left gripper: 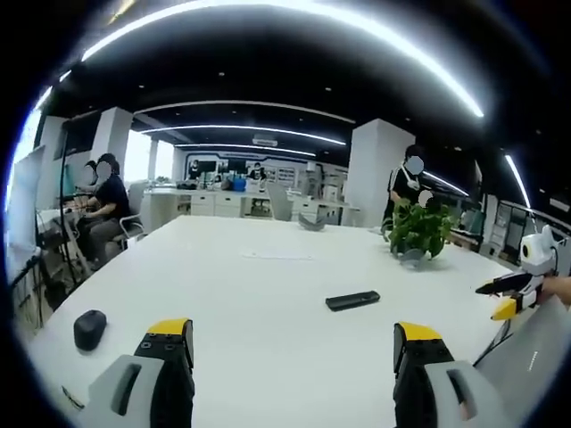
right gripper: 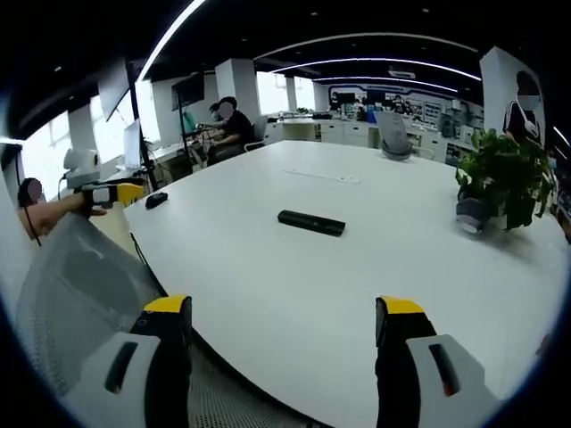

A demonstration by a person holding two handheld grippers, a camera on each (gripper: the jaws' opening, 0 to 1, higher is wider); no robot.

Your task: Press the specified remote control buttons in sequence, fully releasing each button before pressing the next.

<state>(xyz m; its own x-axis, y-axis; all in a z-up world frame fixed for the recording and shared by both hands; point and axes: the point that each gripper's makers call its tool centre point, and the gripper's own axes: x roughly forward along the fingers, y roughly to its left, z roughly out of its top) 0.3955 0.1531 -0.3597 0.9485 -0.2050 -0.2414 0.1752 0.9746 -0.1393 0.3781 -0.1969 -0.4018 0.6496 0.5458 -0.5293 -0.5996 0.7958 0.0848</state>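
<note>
A slim black remote control (left gripper: 352,300) lies flat on the big white table (left gripper: 268,294), ahead and a little right of my left gripper (left gripper: 293,343), which hovers open and empty over the near table edge. In the right gripper view the same remote control (right gripper: 310,222) lies mid-table (right gripper: 375,259), well beyond my right gripper (right gripper: 283,321). That gripper is also open, holds nothing, and sits at the table's rim. Neither gripper touches the remote. The right gripper (left gripper: 508,294) appears at the far right of the left gripper view, and the left gripper (right gripper: 107,193) at the far left of the right gripper view.
A small black mouse-like object (left gripper: 89,328) sits near the table's left edge. A potted plant (left gripper: 419,232) stands on the far right side. A grey mesh chair back (right gripper: 80,294) is under my right gripper. People sit and stand in the office behind the table.
</note>
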